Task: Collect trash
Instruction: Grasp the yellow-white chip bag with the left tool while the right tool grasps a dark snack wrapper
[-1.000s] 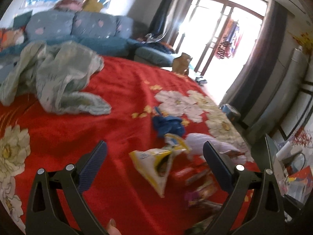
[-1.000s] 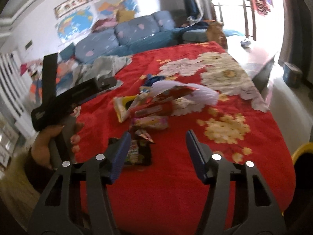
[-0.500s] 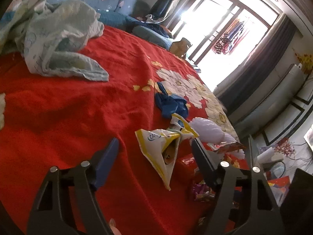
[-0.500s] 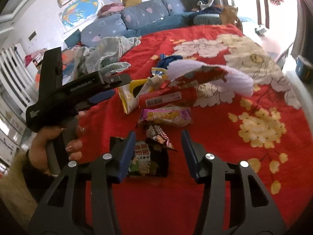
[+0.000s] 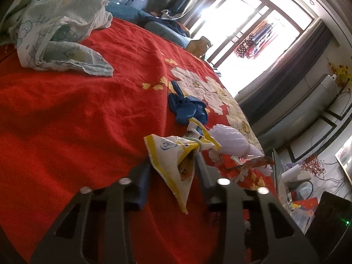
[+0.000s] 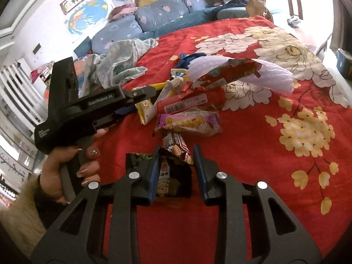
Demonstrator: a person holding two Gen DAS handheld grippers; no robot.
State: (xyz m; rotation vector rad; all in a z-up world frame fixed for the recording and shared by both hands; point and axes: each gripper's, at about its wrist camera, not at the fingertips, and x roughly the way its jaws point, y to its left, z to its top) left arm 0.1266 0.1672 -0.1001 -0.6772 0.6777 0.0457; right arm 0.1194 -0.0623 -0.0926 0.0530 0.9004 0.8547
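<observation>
My left tongs (image 5: 173, 176) sit low in the left wrist frame, closing around the yellow bag (image 5: 173, 165). It stands between the two pads, but I cannot tell if they press it yet. My right tongs (image 6: 176, 171) are closing too, low centre in the right wrist frame, with the brown wrapper (image 6: 178, 147) poking between the tips and the black packet (image 6: 171, 180) lying flat under them; no pad visibly touches either.

The yellow bag is white with yellow edges, torn open and crumpled. Above the brown wrapper lie a purple pack (image 6: 189, 123), a red pack (image 6: 191, 103) and white foam (image 6: 275, 77), all on the red spread (image 6: 253, 154).

The left pads are blurred and dark. The black packet is partly covered by my right fingers (image 6: 154, 176). A hand (image 6: 66, 171) grips the left handle at lower left.
</observation>
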